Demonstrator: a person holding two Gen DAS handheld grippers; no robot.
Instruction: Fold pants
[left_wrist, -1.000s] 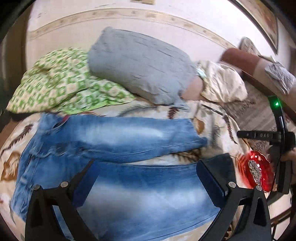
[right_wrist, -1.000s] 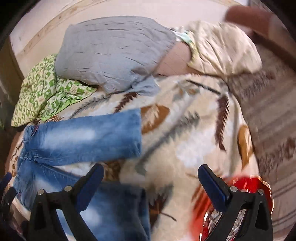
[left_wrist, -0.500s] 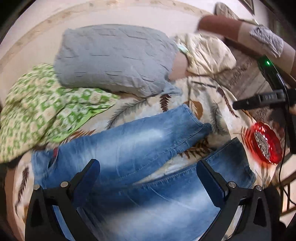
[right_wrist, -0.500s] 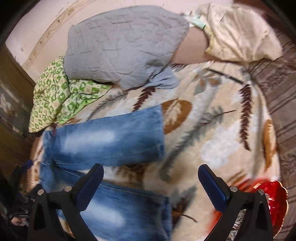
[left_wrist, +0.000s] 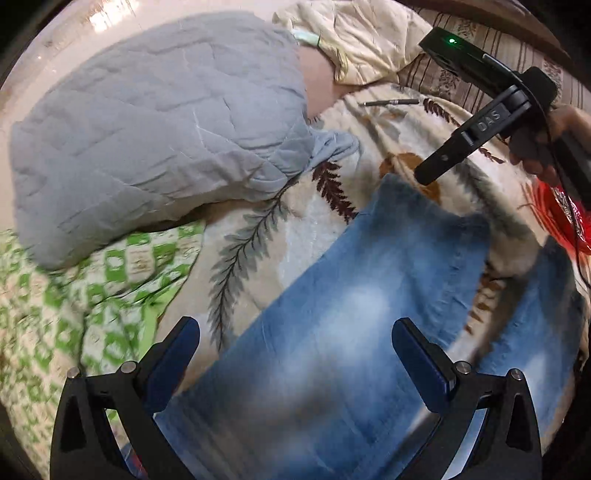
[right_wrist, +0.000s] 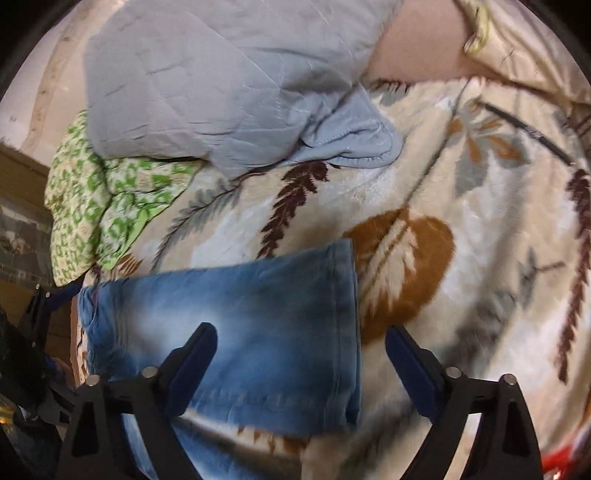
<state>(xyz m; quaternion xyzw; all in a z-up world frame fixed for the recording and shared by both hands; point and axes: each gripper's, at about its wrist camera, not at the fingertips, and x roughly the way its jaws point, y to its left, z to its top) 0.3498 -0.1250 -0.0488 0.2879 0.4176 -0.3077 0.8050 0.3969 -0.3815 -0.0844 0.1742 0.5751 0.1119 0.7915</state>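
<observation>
Faded blue jeans (left_wrist: 354, 317) lie spread flat on a leaf-patterned blanket (left_wrist: 255, 240), legs apart. My left gripper (left_wrist: 295, 354) is open and empty, hovering over the upper part of the far leg. My right gripper (right_wrist: 301, 362) is open and empty, hovering over that leg's hem end (right_wrist: 343, 317). In the left wrist view one black finger (left_wrist: 450, 155) of the right gripper shows above the hem at the upper right. The second leg (left_wrist: 532, 328) lies at the right edge.
A grey quilted pillow (left_wrist: 159, 125) and a green patterned cloth (left_wrist: 92, 302) lie behind the jeans. A cream pillow (left_wrist: 362, 40) sits at the back. A red dish (left_wrist: 565, 218) is at the right edge. A thin dark rod (left_wrist: 391, 102) lies on the blanket.
Both grippers moved forward and down toward the far leg. The left view swung left toward the pillow; the right gripper came over the hem. Both stayed open.
</observation>
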